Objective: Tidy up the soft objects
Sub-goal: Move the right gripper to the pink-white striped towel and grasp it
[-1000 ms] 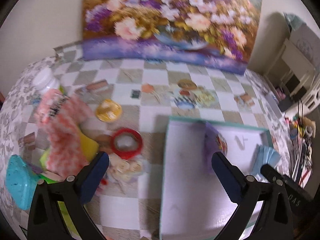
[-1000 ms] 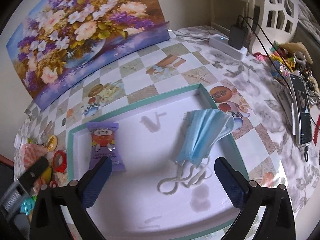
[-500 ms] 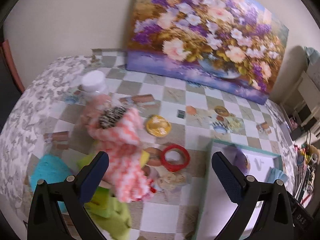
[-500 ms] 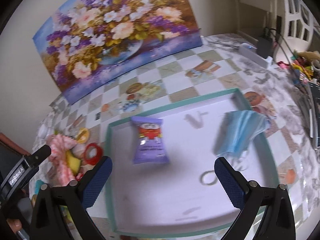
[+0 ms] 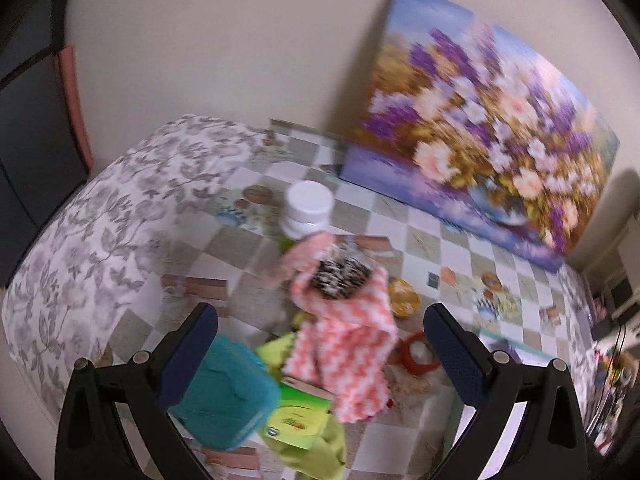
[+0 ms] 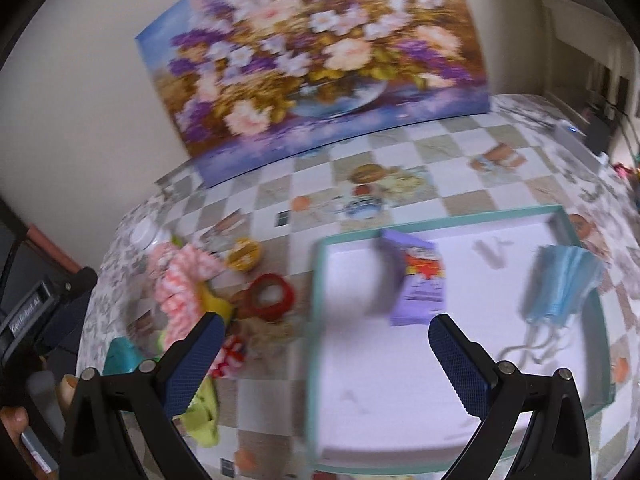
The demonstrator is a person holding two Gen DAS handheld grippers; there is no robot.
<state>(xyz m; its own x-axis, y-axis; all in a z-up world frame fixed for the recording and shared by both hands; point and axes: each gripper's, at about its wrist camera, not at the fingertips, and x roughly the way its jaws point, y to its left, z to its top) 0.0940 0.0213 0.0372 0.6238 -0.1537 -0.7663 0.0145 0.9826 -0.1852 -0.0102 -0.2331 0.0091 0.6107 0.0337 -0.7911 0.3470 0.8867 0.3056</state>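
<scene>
Pink-and-white cloth point(image 5: 344, 344) lies crumpled in the pile at the left end of the table point(image 5: 120, 216), with a dark speckled thing point(image 5: 340, 274) sitting on its upper fold and a white-lidded jar point(image 5: 306, 208) just behind it. Left tongs point(image 5: 320, 344) hang over this pile with their blue pads spread wide and nothing between them. Under and beside the cloth are a teal pouch point(image 5: 228, 396), a green packet point(image 5: 298, 416) on a lime-green cloth point(image 5: 320, 452), a red tape roll point(image 5: 418, 354) and a yellow disc point(image 5: 404, 298); both views are blurred, so finer detail is lost. Right tongs point(image 6: 324, 360) are likewise spread and empty, held above the left rim of the teal-edged tray point(image 6: 316, 280). Inside the tray a purple snack packet point(image 6: 420, 284) lies near the far left corner, and a blue face mask point(image 6: 560, 284) lies against the right wall, its loops trailing toward the near side (the two are well apart). A flower painting point(image 6: 320, 52) leans on the wall at the back of the table. At the left edge of the right view the other tool and some fingers point(image 6: 66, 390) of the person show.
</scene>
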